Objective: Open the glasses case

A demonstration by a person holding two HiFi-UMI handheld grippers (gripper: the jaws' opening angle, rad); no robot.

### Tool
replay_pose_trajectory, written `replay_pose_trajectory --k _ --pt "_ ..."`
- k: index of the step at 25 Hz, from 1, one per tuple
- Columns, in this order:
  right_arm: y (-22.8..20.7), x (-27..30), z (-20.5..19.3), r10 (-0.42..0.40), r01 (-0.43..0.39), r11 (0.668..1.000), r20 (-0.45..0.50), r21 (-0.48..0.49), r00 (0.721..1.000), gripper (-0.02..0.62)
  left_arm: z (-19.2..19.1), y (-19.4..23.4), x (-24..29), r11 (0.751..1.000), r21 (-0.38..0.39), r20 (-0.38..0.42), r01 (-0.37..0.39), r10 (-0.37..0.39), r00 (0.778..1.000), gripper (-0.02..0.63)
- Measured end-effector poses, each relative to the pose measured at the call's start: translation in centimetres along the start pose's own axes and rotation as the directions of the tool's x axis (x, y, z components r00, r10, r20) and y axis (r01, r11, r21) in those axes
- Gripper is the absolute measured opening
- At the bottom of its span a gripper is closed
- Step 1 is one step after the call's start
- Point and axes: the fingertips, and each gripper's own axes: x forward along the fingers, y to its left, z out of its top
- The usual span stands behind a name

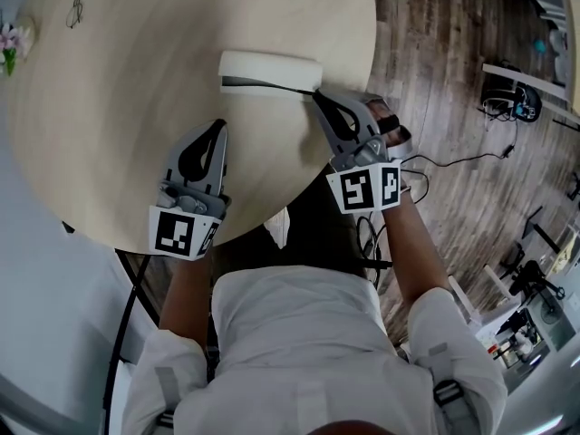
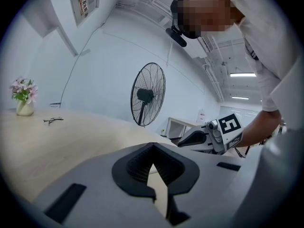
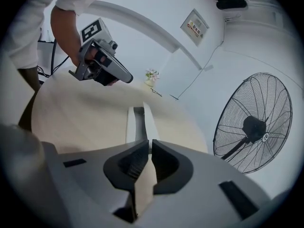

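The case [image 1: 270,69] lies on the round counter [image 1: 127,89], near its right edge, long side across the head view; a dark slit runs along its front, so the lid sits slightly ajar. The right gripper [image 1: 318,96] has its tips against the case's right end, at the slit; in the right gripper view its jaws are clenched to a thin gap, with the case [image 3: 137,120] stretching away straight ahead of the right gripper [image 3: 148,144]; whether they pinch the lid's edge cannot be told. The left gripper [image 1: 219,127] is over the counter's near edge, well apart from the case, below and to its left; its jaws are clenched tip to tip on nothing [image 2: 152,147]. Glasses [image 1: 79,0] and flowers [image 1: 9,43] sit at the far left.
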Motion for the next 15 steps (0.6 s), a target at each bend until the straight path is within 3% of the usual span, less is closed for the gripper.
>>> replay_pose_trajectory --k 4,10,15 --pt "-1.4 -0.1 0.8 0.008 -0.008 1.000 0.013 0.014 1.000 0.035 1.4 0.1 0.2 1.000 0.001 0.010 -0.011 0.011 1.000 0.012" --pt "-4.3 0.9 -1.0 0.018 -0.019 0.999 0.016 0.036 1.000 0.031 2.3 0.2 3.1 1.000 0.000 0.031 -0.027 0.027 0.999 0.012" --pt "-5.8 2.0 -1.3 0.020 -0.025 0.991 0.036 0.128 0.999 0.031 2.6 1.3 3.4 0.999 -0.002 0.030 -0.050 0.050 0.998 0.012"
